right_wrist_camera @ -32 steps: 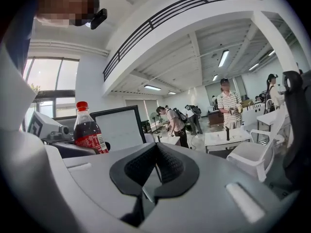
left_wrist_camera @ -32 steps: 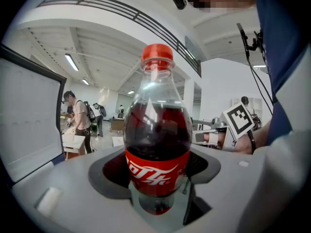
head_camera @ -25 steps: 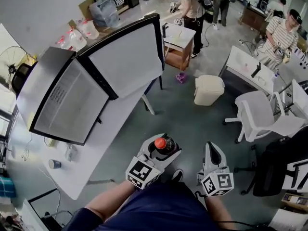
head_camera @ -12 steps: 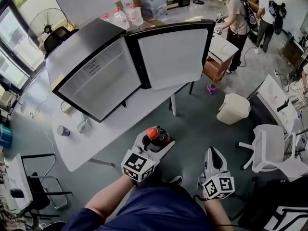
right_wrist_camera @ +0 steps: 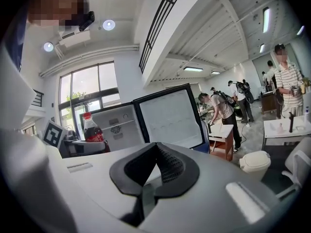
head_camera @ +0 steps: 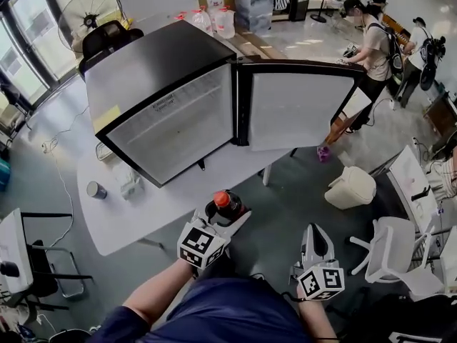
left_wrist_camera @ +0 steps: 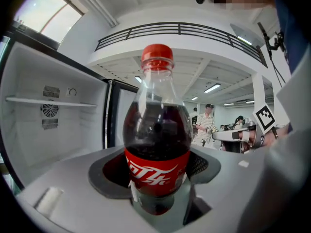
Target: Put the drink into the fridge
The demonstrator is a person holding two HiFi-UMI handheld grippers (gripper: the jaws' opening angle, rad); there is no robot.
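Observation:
A cola bottle (head_camera: 222, 204) with a red cap and red label stands upright between the jaws of my left gripper (head_camera: 228, 211), which is shut on it. In the left gripper view the bottle (left_wrist_camera: 156, 144) fills the middle, and the fridge's white inside (left_wrist_camera: 48, 115) with one shelf lies to its left. The small fridge (head_camera: 171, 120) stands on a white table, its door (head_camera: 296, 109) swung open to the right. My right gripper (head_camera: 315, 236) hangs lower right, shut and empty (right_wrist_camera: 155, 171). From the right gripper view the bottle (right_wrist_camera: 92, 128) shows in front of the fridge (right_wrist_camera: 119, 125).
The white table (head_camera: 128, 216) carries a small cup (head_camera: 96, 189) by the fridge. A cream bin (head_camera: 350, 187) and a white chair (head_camera: 389, 245) stand on the floor to the right. Two people (head_camera: 371, 41) work at desks behind. A fan (head_camera: 89, 9) and black chair (head_camera: 107, 38) are at the back left.
The view has swung toward the fridge, whose open front now lies straight ahead. My left gripper with the bottle has moved a little toward the table edge. The right gripper has hardly moved.

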